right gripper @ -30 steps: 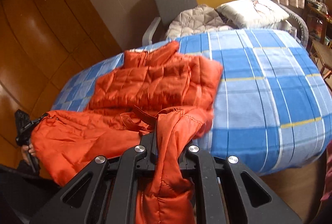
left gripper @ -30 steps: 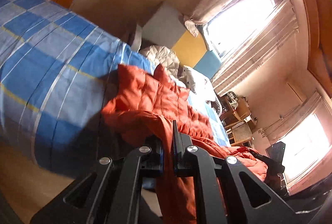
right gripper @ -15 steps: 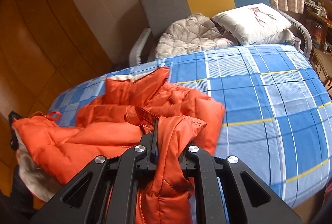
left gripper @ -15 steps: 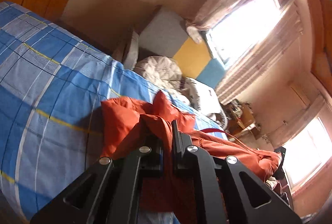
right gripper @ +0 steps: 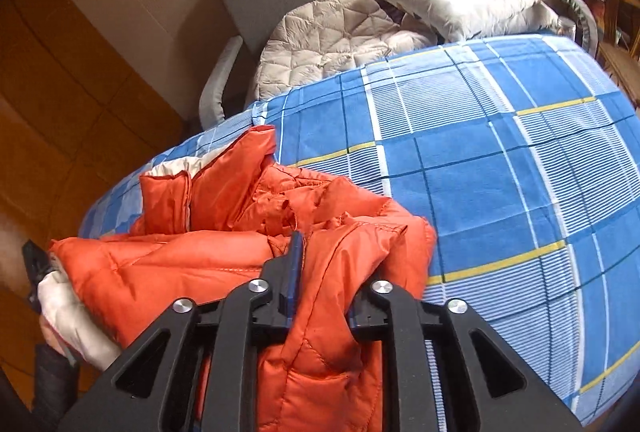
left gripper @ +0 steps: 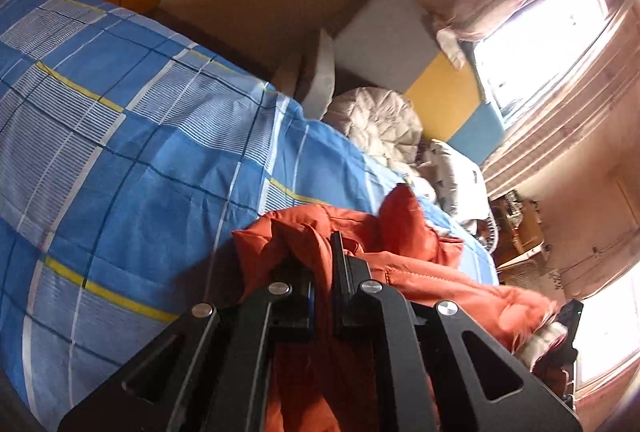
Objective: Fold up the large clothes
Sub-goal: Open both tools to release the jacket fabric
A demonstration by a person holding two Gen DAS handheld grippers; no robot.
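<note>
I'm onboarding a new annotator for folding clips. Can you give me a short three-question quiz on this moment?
1. True or false: the left gripper is shut on the orange jacket.
2. Which lies behind the plaid bed cover? A) quilted beige coat B) laptop C) suitcase
3. Fill in: the right gripper clamps ____ fabric.

Key: 1 true; 2 A; 3 orange.
</note>
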